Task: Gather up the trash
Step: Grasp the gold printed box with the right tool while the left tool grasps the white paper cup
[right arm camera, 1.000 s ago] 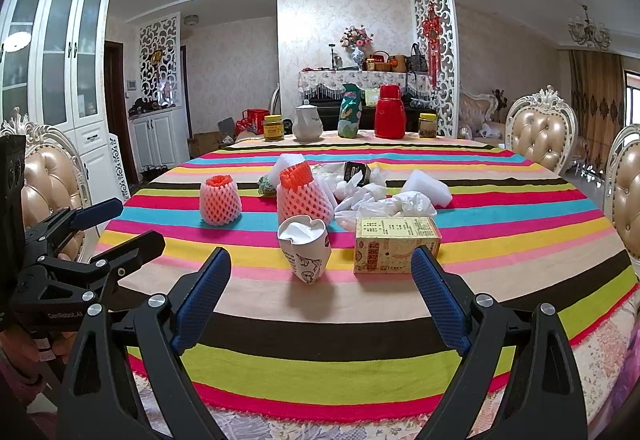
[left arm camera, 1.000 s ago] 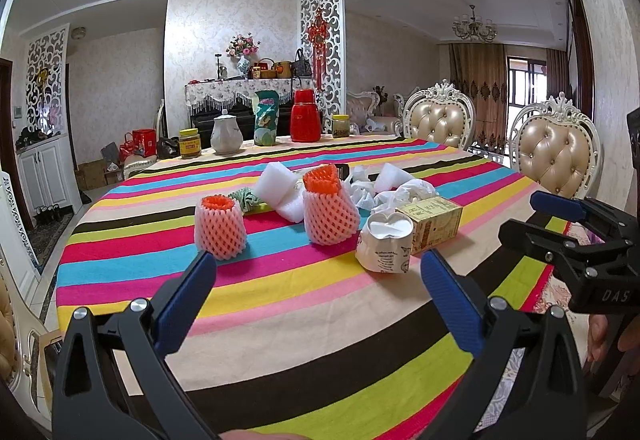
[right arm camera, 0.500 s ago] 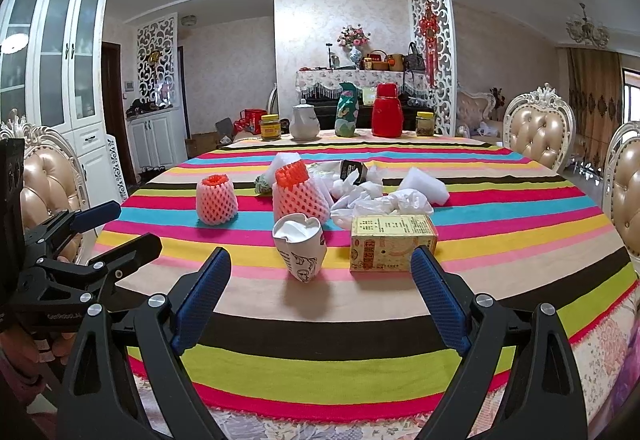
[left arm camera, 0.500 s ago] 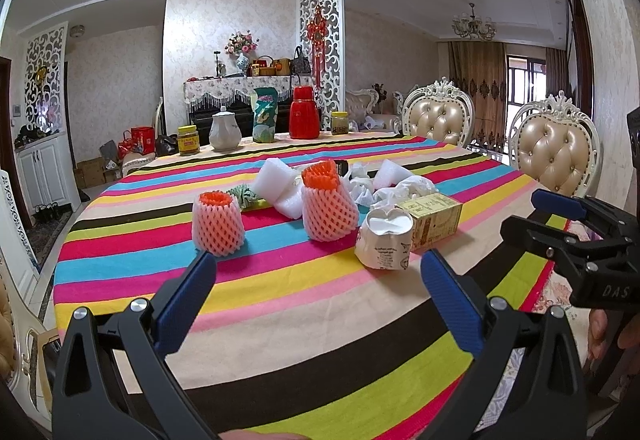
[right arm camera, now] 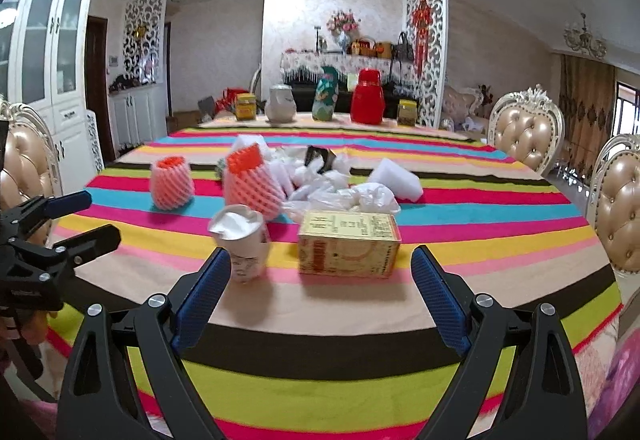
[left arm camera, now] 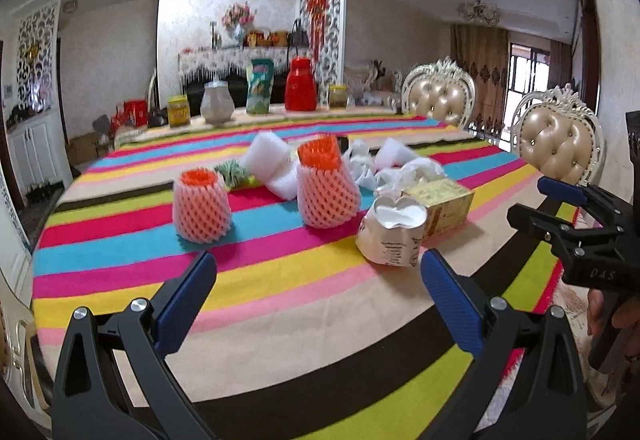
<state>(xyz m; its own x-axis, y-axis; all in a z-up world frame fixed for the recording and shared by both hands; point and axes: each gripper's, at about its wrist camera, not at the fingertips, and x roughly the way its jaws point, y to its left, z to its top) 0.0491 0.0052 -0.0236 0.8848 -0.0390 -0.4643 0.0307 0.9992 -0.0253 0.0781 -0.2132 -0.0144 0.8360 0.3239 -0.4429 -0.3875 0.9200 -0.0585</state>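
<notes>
Both tongs nearer, spread empty, crumpled paper cup (right arm camera: pixel 240 240) upright, perhaps dented, yellow carton (right arm camera: pixel 349 245) beside.

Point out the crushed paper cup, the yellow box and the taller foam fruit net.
crushed paper cup (right arm camera: pixel 245 248), right wrist view, printed side wall
yellow box (right arm camera: pixel 348 254), right wrist view, front face
taller foam fruit net (left arm camera: pixel 326 196), left wrist view, mesh body

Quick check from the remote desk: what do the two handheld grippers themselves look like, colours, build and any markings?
Both match. The left gripper and the right gripper have black angular frames with triangular cut-outs, silver bolt heads at the pivots, and two fingers faced with blue textured pads. Seen from the left wrist camera, the right one's side carries pale lettering that looks like "DAS". No cables or sleeves show.
</notes>
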